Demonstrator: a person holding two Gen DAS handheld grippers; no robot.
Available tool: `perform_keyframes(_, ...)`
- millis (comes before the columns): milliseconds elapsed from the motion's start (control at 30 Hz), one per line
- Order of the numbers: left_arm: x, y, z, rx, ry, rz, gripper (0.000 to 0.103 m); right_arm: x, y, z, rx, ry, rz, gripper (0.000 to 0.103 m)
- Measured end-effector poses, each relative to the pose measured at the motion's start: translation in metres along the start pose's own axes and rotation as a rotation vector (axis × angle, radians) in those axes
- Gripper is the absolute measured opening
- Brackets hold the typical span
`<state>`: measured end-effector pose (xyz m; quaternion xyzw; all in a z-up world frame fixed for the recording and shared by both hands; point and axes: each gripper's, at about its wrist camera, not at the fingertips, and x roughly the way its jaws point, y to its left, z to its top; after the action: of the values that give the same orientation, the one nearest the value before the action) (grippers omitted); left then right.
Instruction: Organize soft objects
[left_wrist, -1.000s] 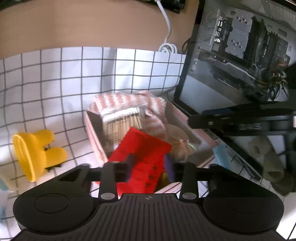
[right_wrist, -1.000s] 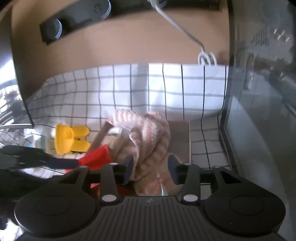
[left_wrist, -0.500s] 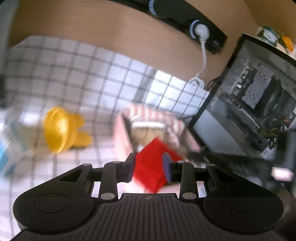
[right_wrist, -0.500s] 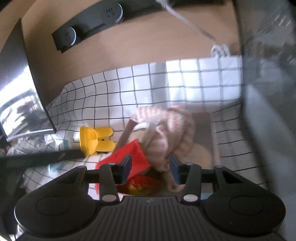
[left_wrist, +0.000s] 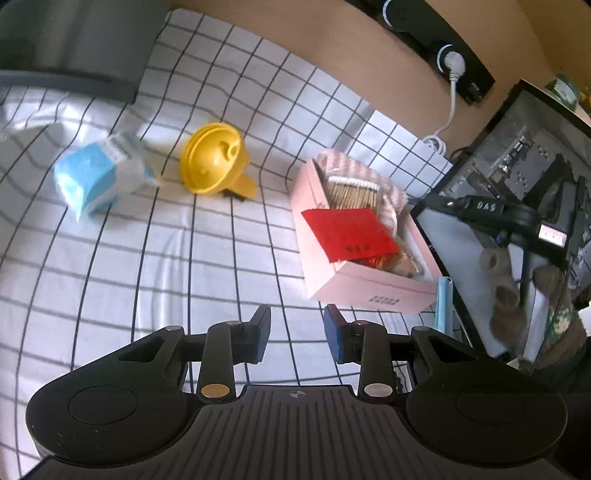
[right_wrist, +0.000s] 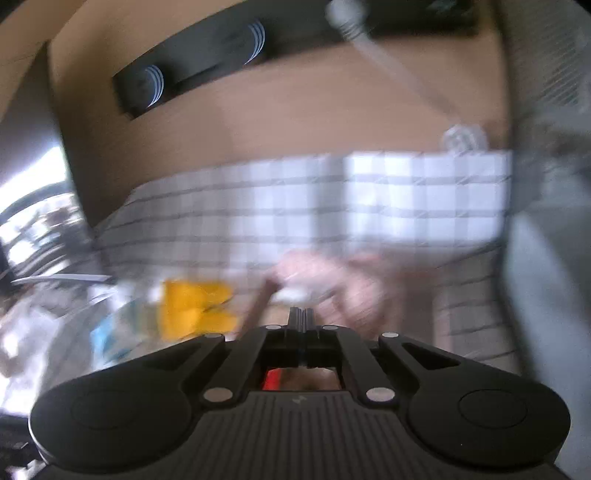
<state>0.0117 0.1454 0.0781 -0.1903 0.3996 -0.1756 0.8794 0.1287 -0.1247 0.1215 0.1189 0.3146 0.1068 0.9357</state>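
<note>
A pink box (left_wrist: 343, 284) stands on the checked cloth, right of centre in the left wrist view. It holds a red packet (left_wrist: 351, 232), a pack of cotton swabs (left_wrist: 351, 190) and a pink-and-white cloth (left_wrist: 354, 166). My left gripper (left_wrist: 297, 325) hovers just in front of the box, open, with only tablecloth between its fingers. A yellow toy (left_wrist: 212, 164) and a blue-and-white packet (left_wrist: 92, 177) lie to the left. The right wrist view is blurred. There my right gripper (right_wrist: 301, 317) is shut on nothing, above the pink cloth (right_wrist: 332, 280), with the yellow toy (right_wrist: 192, 306) to its left.
An open computer case (left_wrist: 517, 166) stands close to the box's right side. A power strip (left_wrist: 443, 51) with a white cable (left_wrist: 448, 122) runs along the brown wall. A dark grey slab (left_wrist: 74, 48) is at the far left. Paper rolls (left_wrist: 506, 295) and a light blue strip (left_wrist: 443, 306) lie right of the box.
My left gripper has drawn back and left from the box and rolled; the red packet now lies in the box. The right gripper's jaws have gone from apart to shut.
</note>
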Motion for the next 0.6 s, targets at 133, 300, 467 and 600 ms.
perform_keyframes(133,0.005,-0.004,-0.007,-0.013,0.02,-0.003,0.035,-0.002,-0.016,0.01,-0.009,-0.043,-0.181,0.006)
perform_keyframes(300,0.002,-0.009,-0.011,0.004,0.03,-0.006,0.035,-0.005,0.024,-0.001,-0.201,0.035,0.014,0.064)
perform_keyframes(467,-0.011,0.003,-0.015,-0.023,0.015,0.006,0.035,0.008,0.09,-0.042,-0.35,0.003,-0.059,0.064)
perform_keyframes(600,-0.029,0.017,-0.016,-0.041,0.002,0.035,0.035,0.031,0.152,-0.087,-0.7,-0.071,-0.197,0.063)
